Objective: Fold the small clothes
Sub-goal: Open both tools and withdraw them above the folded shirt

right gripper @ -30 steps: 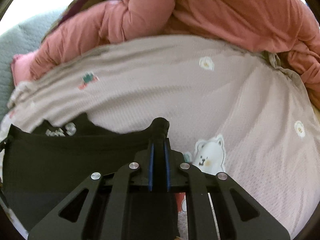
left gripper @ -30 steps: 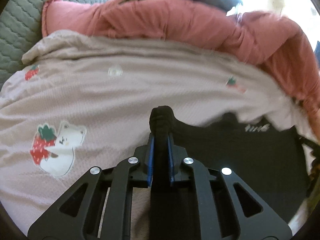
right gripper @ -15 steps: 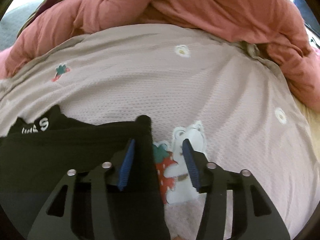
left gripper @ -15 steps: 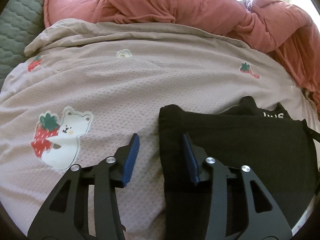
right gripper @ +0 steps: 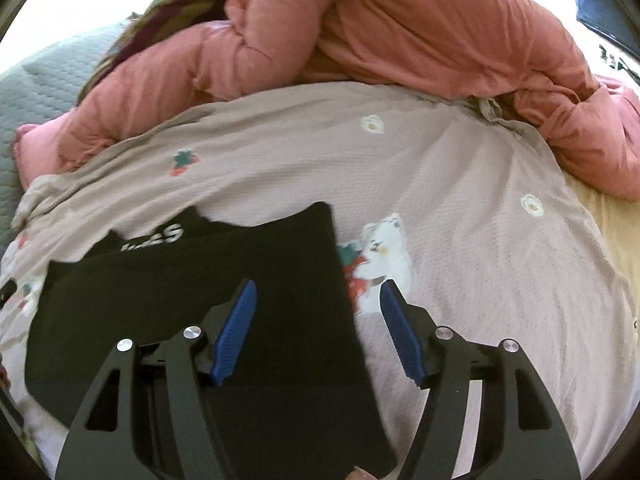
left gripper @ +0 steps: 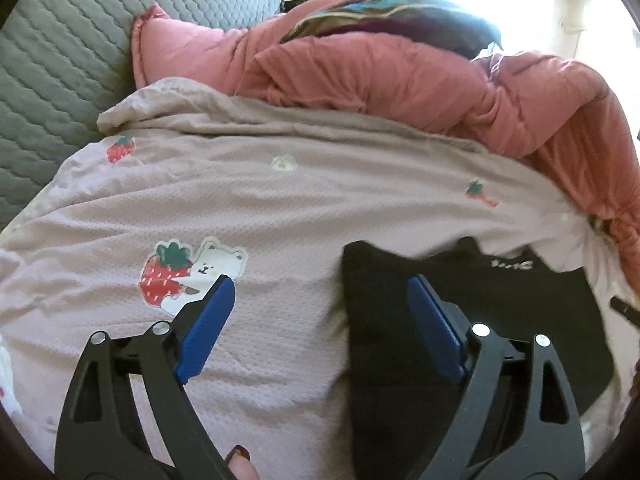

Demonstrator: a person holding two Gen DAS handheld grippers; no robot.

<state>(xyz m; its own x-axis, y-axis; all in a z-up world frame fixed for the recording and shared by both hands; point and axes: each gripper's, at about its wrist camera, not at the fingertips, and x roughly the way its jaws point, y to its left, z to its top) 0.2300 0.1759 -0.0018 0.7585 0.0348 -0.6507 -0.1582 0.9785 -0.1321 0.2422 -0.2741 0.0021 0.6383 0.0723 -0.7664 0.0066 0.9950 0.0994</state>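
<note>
A small black garment (left gripper: 472, 312) with white lettering lies folded flat on a pale pink bedsheet (left gripper: 280, 208) printed with strawberries and bears. In the left wrist view its left edge lies between my fingers. My left gripper (left gripper: 320, 292) is open and empty above that edge. In the right wrist view the black garment (right gripper: 192, 280) fills the lower left, its right edge between my fingers. My right gripper (right gripper: 318, 296) is open and empty above that edge.
A bunched salmon-pink duvet (left gripper: 400, 68) lies along the far side of the sheet; it also shows in the right wrist view (right gripper: 400, 32). A grey quilted cover (left gripper: 60, 60) is at the far left. A striped dark cloth (left gripper: 380, 12) lies behind the duvet.
Both grippers were shut on the garment's top corners a second ago. They have let go, opened wide and drawn back. The garment now lies flat on the sheet.
</note>
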